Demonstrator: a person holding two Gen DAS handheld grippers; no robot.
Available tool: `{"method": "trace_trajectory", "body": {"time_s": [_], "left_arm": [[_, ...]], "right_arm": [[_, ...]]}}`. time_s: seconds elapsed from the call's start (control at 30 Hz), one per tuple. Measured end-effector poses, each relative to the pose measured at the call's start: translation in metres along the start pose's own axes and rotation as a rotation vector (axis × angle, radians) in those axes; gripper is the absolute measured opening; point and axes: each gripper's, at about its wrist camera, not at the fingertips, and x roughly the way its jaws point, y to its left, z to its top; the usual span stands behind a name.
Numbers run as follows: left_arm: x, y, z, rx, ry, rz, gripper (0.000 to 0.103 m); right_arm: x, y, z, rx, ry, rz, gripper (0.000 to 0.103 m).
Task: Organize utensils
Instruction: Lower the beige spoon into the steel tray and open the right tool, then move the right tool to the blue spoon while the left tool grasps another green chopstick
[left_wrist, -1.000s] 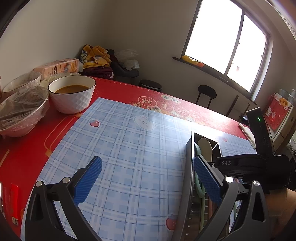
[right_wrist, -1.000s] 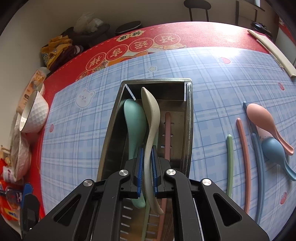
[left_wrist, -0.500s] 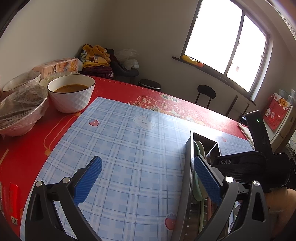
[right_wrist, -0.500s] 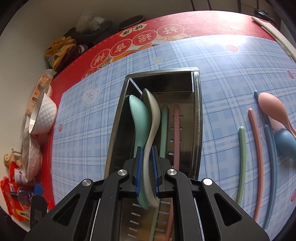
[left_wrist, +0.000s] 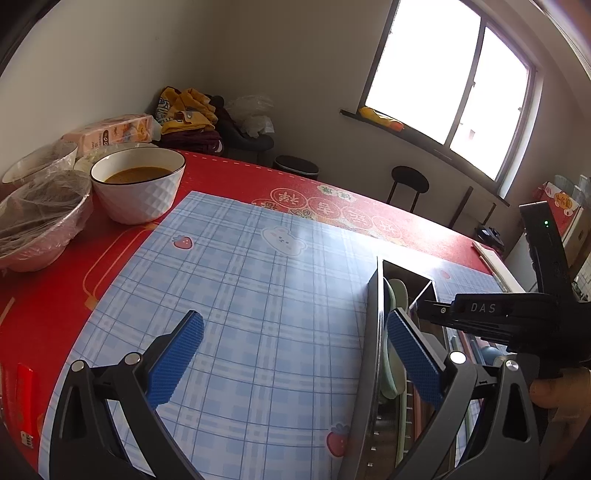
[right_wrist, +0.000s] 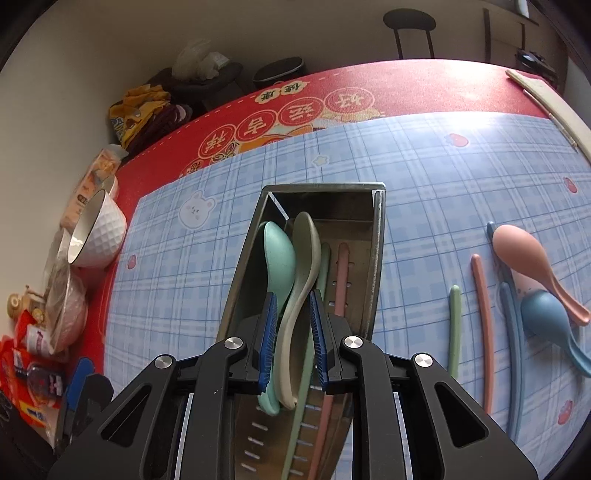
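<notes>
A metal utensil tray (right_wrist: 376, 258) lies on the blue checked mat. In it lie a mint green spoon (right_wrist: 277, 254), a beige spoon (right_wrist: 303, 258), a green chopstick (right_wrist: 325, 258) and a pink chopstick (right_wrist: 341, 273). My right gripper (right_wrist: 291, 317) is open just above the tray, its blue pads (right_wrist: 267, 332) on either side of the beige spoon's handle with gaps. My left gripper (left_wrist: 291, 336) is open and empty above the mat; its right pad (left_wrist: 410, 350) hangs over the tray's left wall (left_wrist: 373, 332).
On the mat to the right lie a green chopstick (right_wrist: 455, 325), a pink chopstick (right_wrist: 484, 317), blue chopsticks (right_wrist: 511, 332), a pink spoon (right_wrist: 524, 254) and a blue spoon (right_wrist: 546, 317). A white bowl of soup (left_wrist: 138, 188) and covered bowls (left_wrist: 40, 218) stand at the left.
My right gripper lowered the beige spoon into the tray beside the green spoon and opened its jaws off it. My left gripper stayed nearly still.
</notes>
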Motion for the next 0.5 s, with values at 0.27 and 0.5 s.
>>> {"method": "trace_trajectory", "body": {"time_s": [0.27, 0.5], "left_arm": [[0.000, -0.011, -0.004, 0.045, -0.008, 0.005, 0.097], [-0.003, -0.032, -0.011, 0.124, -0.033, 0.012, 0.097]], "right_arm": [[-0.034, -0.032, -0.009, -0.106, -0.134, 0.000, 0.022], [-0.066, -0.070, -0.030, -0.226, -0.252, 0.022, 0.022]]}}
